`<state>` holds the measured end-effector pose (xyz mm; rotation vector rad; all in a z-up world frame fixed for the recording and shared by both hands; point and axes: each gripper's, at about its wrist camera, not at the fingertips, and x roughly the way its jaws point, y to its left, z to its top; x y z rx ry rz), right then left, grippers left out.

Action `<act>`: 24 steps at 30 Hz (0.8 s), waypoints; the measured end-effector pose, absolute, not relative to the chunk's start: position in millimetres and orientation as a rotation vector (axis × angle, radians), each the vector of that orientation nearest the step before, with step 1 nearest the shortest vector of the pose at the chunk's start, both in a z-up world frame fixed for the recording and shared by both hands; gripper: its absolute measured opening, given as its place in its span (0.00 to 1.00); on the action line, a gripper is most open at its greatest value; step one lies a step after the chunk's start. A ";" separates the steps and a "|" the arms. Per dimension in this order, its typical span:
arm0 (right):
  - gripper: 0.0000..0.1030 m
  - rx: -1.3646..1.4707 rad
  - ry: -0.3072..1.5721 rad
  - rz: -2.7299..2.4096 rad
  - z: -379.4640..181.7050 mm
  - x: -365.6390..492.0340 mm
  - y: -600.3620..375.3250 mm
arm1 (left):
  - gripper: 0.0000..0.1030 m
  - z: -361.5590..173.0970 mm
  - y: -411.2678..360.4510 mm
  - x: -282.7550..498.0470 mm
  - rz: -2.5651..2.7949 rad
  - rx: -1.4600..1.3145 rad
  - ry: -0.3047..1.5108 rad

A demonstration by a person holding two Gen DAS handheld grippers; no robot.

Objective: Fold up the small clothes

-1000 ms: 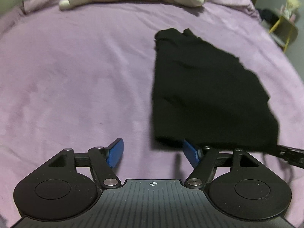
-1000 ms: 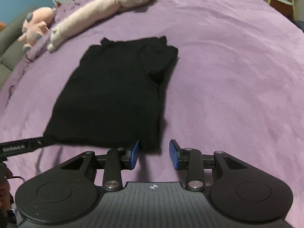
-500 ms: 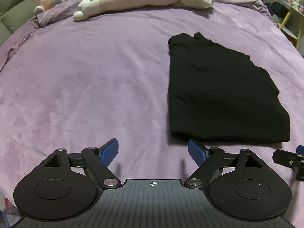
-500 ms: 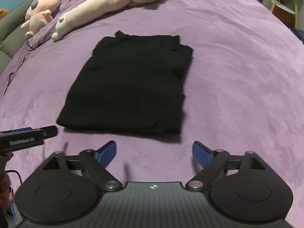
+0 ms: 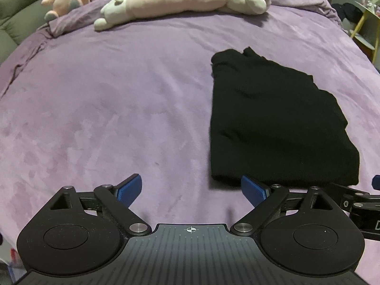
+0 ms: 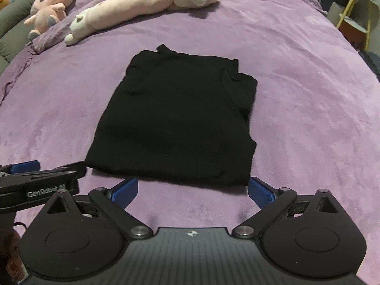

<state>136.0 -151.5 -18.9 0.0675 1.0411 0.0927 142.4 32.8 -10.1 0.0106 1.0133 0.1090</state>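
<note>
1. The left wrist camera sits just behind the left claw and looks forward and steeply down over the purple bed, close to its surface.
2. In it the black folded garment lies right of centre, with the right claw entering at the right edge.
3. The right wrist camera sits behind its own claw, tilted down alike, with the garment nearly centred and the left claw at its left edge.
4. Both views share the garment, the bed, the long plush toy and the pink plush at the far side.
</note>
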 end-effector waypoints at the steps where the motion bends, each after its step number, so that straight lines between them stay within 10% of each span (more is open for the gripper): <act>1: 0.96 0.066 1.047 0.078 -19.2 137.1 -151.0 | 0.92 -9.6 31.4 142.6 0.110 0.018 1.011; 24: 0.96 0.098 1.096 -0.035 -21.6 142.6 -164.6 | 0.92 -3.7 10.5 142.7 0.098 0.133 1.000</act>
